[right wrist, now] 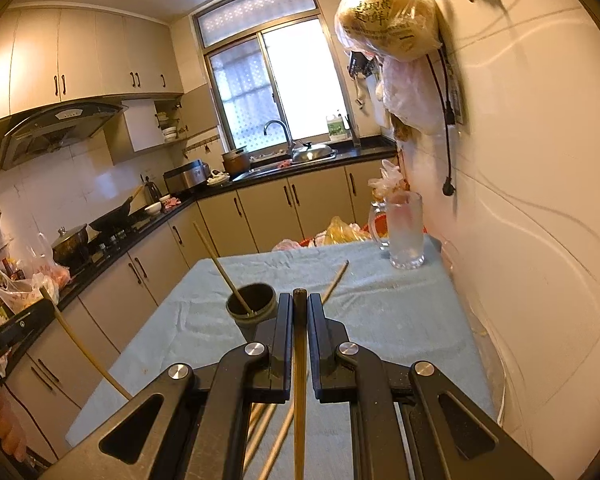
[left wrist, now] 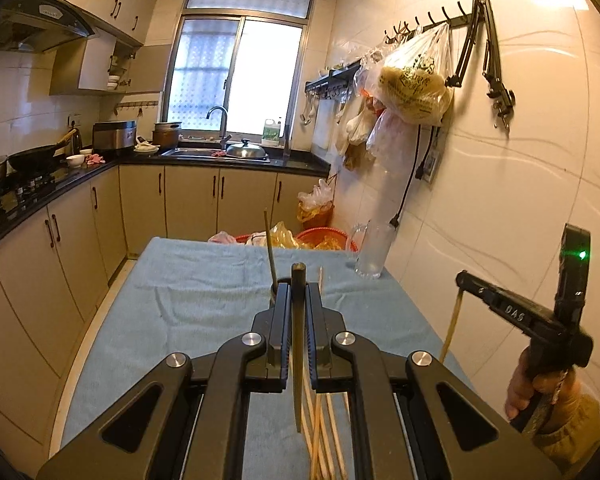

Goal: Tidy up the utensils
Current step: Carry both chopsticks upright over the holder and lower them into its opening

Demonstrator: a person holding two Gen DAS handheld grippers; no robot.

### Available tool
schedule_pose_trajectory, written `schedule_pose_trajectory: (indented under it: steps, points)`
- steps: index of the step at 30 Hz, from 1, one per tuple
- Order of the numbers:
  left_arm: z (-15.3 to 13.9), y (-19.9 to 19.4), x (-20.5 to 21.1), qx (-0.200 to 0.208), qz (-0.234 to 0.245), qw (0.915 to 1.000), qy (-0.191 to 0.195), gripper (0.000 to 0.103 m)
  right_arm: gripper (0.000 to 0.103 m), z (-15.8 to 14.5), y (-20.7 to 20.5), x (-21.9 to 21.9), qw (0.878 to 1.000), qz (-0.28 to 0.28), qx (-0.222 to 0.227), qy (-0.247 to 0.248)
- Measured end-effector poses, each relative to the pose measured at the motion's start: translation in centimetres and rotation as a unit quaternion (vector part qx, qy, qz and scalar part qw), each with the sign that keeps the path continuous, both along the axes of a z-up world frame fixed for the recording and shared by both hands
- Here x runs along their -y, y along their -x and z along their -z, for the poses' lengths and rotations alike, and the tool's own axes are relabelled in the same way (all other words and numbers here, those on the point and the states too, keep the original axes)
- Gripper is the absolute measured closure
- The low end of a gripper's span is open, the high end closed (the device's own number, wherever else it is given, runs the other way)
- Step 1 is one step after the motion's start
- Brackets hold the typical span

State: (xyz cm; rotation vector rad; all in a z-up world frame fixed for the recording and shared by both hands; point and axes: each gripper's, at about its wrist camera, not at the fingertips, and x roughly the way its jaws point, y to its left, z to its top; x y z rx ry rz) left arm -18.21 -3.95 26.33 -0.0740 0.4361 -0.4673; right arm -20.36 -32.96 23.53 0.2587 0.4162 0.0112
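My left gripper [left wrist: 299, 280] is shut on a dark chopstick [left wrist: 298, 360] that runs between its jaws above the blue towel [left wrist: 180, 312]. My right gripper [right wrist: 300, 300] is shut on another dark chopstick [right wrist: 299, 400]; it also shows at the right of the left wrist view [left wrist: 462, 278], with its chopstick hanging down. A dark round holder [right wrist: 252, 304] stands just left of the right gripper's tips, with one chopstick [right wrist: 220, 268] leaning in it. Several pale chopsticks [left wrist: 324, 432] lie loose on the towel under both grippers.
A glass mug [right wrist: 406, 232] stands at the table's far right corner by the tiled wall. Red basins with bags [left wrist: 324, 238] sit behind the table. Counter, stove and sink [left wrist: 216, 154] run along the left and back. Bags [left wrist: 416, 80] hang on wall hooks.
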Motion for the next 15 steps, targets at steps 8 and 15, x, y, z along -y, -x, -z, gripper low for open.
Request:
schedule_pose_trajectory:
  steps: [8,15]
  points:
    - [-3.9,-3.9,2.3,0.038,-0.008,0.9992,-0.009,0.097,0.095,-3.0,-4.5,-0.5,0.999,-0.001,0.041,-0.008]
    - [-5.7,-8.9,4.9,0.048,-0.01,0.9988,-0.005,0.097,0.095,-6.5,-9.8,-0.8,0.996,0.001,0.087,-0.036]
